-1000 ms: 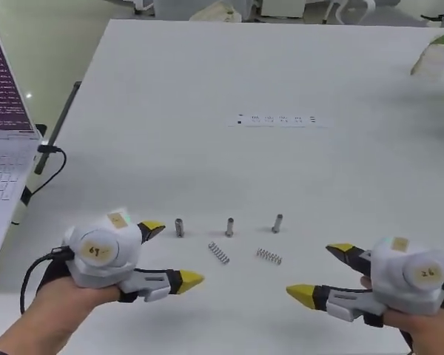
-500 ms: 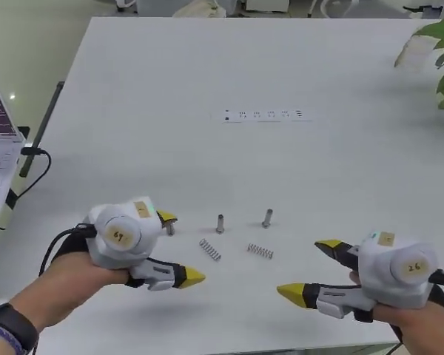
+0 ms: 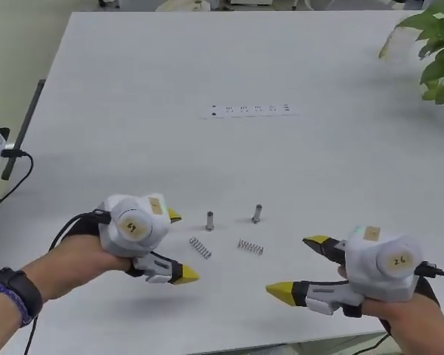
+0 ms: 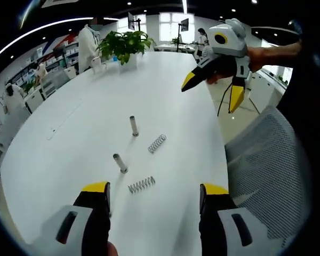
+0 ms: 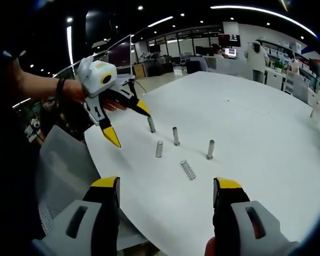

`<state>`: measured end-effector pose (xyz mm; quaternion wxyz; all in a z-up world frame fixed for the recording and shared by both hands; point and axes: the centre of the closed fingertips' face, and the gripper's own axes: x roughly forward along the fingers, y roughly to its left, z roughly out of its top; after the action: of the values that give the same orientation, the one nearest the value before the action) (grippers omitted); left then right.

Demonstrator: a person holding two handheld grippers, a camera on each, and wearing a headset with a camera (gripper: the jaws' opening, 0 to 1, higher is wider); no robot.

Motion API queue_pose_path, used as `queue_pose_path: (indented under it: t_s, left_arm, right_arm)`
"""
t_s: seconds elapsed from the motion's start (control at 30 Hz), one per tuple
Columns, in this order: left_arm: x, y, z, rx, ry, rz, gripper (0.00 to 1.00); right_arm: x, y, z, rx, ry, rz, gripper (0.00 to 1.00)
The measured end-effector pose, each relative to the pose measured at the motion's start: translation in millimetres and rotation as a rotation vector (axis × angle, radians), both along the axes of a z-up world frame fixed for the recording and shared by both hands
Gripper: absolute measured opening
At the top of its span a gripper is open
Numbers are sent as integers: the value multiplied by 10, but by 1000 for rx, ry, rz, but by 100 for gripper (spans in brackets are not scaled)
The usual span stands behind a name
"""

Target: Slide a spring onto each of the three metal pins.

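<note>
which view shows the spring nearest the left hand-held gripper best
Left gripper view: the spring lies close ahead of its jaws, coils distinct. Head view shows it small; right gripper view, far and foreshortened.

On my white tabletop (image 3: 207,59) I see three short upright metal pins (image 5: 176,136), with two small coil springs (image 3: 249,247) lying just beside them.

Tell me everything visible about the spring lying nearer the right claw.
This spring is a short, thin coil of silvery wire, lying on its side on the white table. It lies nearer the person than the closest upright metal pin, not touching it, and apart from the other spring. Nothing grips it.
</note>
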<state>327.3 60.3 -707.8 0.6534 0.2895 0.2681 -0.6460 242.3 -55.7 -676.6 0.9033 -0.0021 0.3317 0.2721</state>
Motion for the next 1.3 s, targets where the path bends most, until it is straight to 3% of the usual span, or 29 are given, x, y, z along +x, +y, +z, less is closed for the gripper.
queue_pose_path:
  t_s: [0.33, 0.9, 1.3]
  left_arm:
    - [-1, -129, -208, 34, 17, -58, 61]
    - [66, -206, -555, 123, 14, -145, 53]
    - [90, -264, -735, 157, 42, -154, 46]
  right_arm:
    - [-22, -47, -15, -3, 14, -13, 69]
    - [-44, -76, -70, 3, 38, -24, 67]
    - [-46, -82, -114, 18, 47, -29, 65]
